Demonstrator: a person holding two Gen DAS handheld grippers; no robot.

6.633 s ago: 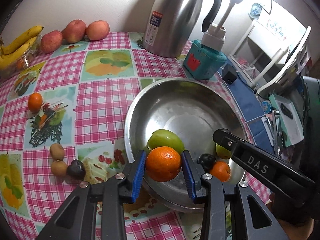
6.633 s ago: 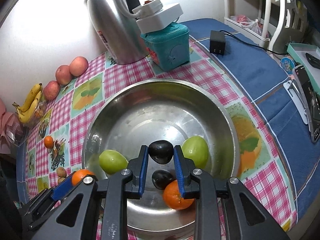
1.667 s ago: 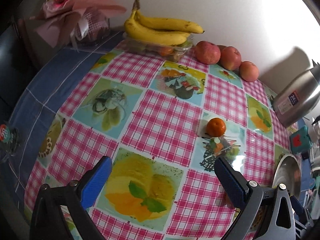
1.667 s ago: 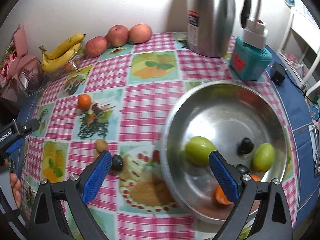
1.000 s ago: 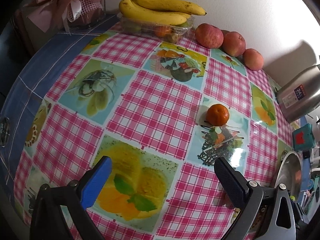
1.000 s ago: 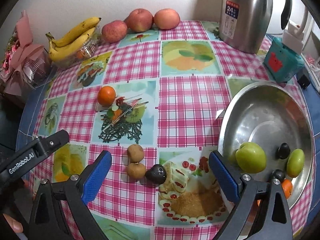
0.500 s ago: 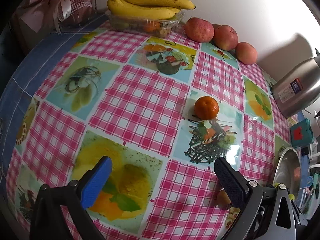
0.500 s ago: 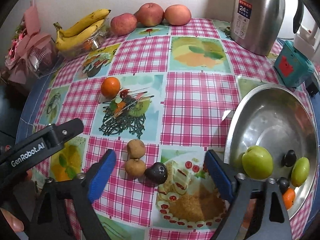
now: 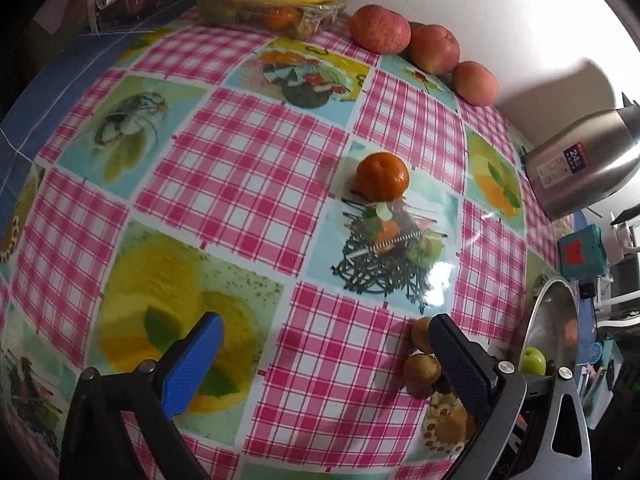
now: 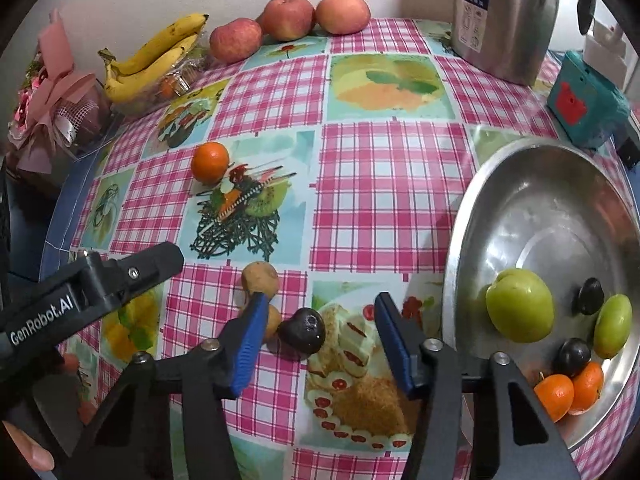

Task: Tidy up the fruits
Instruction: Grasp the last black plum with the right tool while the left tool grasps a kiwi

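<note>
Closing in on the loose orange (image 9: 383, 176) from the left wrist view, the left gripper (image 9: 324, 346) hangs empty with its jaws spread wide, the fruit now larger and nearer than a second ago, so it looks like the next pickup. From the right wrist view, the right gripper (image 10: 318, 330), also unclenched and empty, has dropped toward the dark plum (image 10: 302, 330), which sits between its fingers on the tablecloth (image 10: 384, 184), just left of the steel bowl (image 10: 460, 240) holding the sorted fruit.

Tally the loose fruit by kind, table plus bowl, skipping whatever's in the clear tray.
Oranges: 3, one on the cloth, two in the steel bowl at and
Green fruits: 2
Dark fruits: 3
Brown fruits: 2
Red apples: 3
Bananas: at least 2
Total: at least 15
</note>
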